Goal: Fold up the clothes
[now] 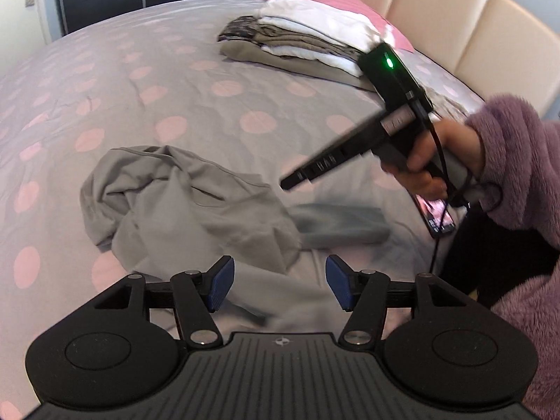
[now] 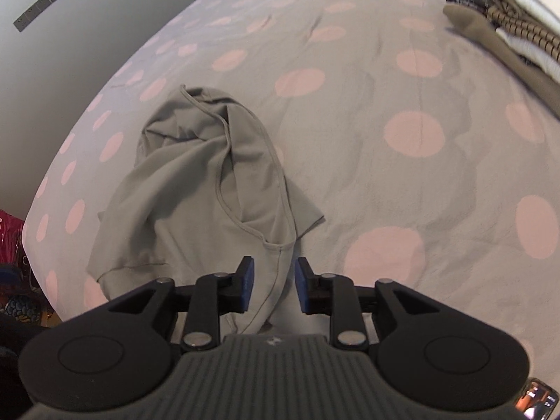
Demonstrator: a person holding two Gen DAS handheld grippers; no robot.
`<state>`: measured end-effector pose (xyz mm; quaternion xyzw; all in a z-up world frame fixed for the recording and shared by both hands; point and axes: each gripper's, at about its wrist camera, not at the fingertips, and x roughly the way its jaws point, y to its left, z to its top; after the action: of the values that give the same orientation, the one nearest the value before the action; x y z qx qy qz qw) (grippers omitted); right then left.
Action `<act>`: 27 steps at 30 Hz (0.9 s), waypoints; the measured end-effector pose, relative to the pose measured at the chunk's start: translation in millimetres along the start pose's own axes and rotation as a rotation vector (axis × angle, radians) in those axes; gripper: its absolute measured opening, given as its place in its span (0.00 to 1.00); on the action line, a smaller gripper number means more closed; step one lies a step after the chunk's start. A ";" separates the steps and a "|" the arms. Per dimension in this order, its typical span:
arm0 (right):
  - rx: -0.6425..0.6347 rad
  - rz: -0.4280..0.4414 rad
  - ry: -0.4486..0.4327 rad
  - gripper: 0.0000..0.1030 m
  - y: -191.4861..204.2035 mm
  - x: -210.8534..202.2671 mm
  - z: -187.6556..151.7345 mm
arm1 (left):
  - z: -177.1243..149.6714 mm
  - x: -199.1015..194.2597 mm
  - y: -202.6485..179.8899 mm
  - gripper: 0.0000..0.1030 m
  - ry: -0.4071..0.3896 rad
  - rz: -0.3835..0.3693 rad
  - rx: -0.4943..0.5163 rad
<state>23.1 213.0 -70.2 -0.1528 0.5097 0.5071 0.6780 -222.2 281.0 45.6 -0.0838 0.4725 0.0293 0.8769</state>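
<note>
While the grey shirt (image 2: pixel 210 189) lies crumpled on the bed (image 2: pixel 385 87), your left gripper (image 1: pixel 280 285) and right gripper (image 2: pixel 271 285) both hover spread, pinching nothing.

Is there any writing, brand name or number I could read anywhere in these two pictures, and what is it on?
No readable text anywhere.
Small round emblem on the left tongs' body: a symbol, no letters.
Same emblem on the right tongs' body: no letters.
Pale scale strip on the right tool: blurred, unreadable.
Phone screen: lit, too blurred to read.
Grey T-shirt, stack of folded clothes, spotted bedspread: no print or labels visible.
</note>
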 end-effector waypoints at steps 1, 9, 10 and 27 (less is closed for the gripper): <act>0.011 0.000 0.014 0.31 -2.3 6.0 0.6 | 2.1 2.2 5.7 0.55 0.001 0.006 -0.005; 0.027 0.006 0.094 0.35 -7.3 37.4 -0.5 | 23.9 33.9 68.4 0.55 0.004 0.110 -0.055; 0.028 0.009 0.099 0.35 -7.2 39.4 -1.1 | 27.0 38.1 77.4 0.55 0.001 0.128 -0.052; -0.029 0.028 0.113 0.22 0.3 44.9 -5.3 | 38.4 111.6 228.9 0.53 -0.019 0.235 -0.262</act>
<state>18.5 233.2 -110.5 -0.1839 0.5419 0.5144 0.6387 -158.9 509.9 -54.0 -0.1416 0.4626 0.1936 0.8535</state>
